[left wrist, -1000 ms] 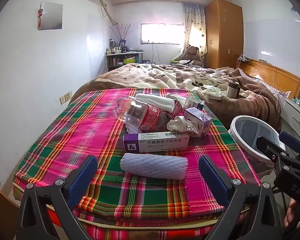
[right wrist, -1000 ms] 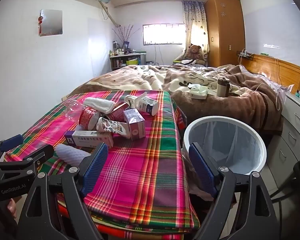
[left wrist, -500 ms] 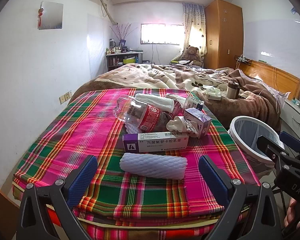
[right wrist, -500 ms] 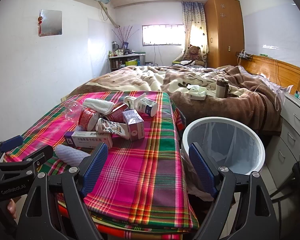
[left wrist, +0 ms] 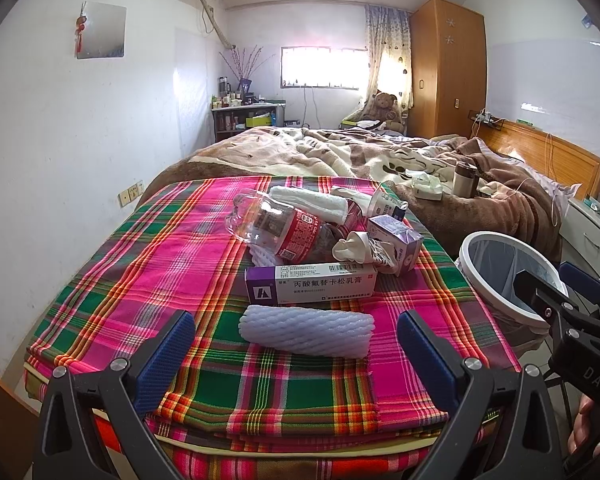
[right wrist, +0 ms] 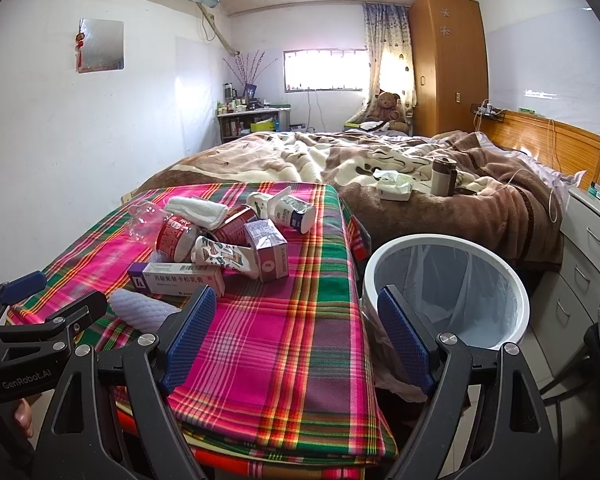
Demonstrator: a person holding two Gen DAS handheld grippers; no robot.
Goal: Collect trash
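A pile of trash lies on the plaid cloth (left wrist: 140, 280): a white foam sleeve (left wrist: 306, 330), a purple-and-white medicine box (left wrist: 312, 282), a crushed clear bottle (left wrist: 276, 226), a small purple carton (left wrist: 398, 242) and a crumpled tube (left wrist: 360, 248). My left gripper (left wrist: 296, 354) is open and empty, just short of the foam sleeve. My right gripper (right wrist: 292, 336) is open and empty over the cloth's near right part, beside the white bin (right wrist: 500, 280). The pile (right wrist: 220, 236) also shows in the right wrist view.
The bin (left wrist: 472, 248) with a clear liner stands on the floor right of the table. A bed with a brown blanket (right wrist: 420, 200) lies behind, bearing a tissue pack and a flask. A white drawer unit (right wrist: 588, 248) stands at the far right.
Both grippers have stayed almost still; the right wrist view has shifted very slightly. Nothing on the cloth has moved.
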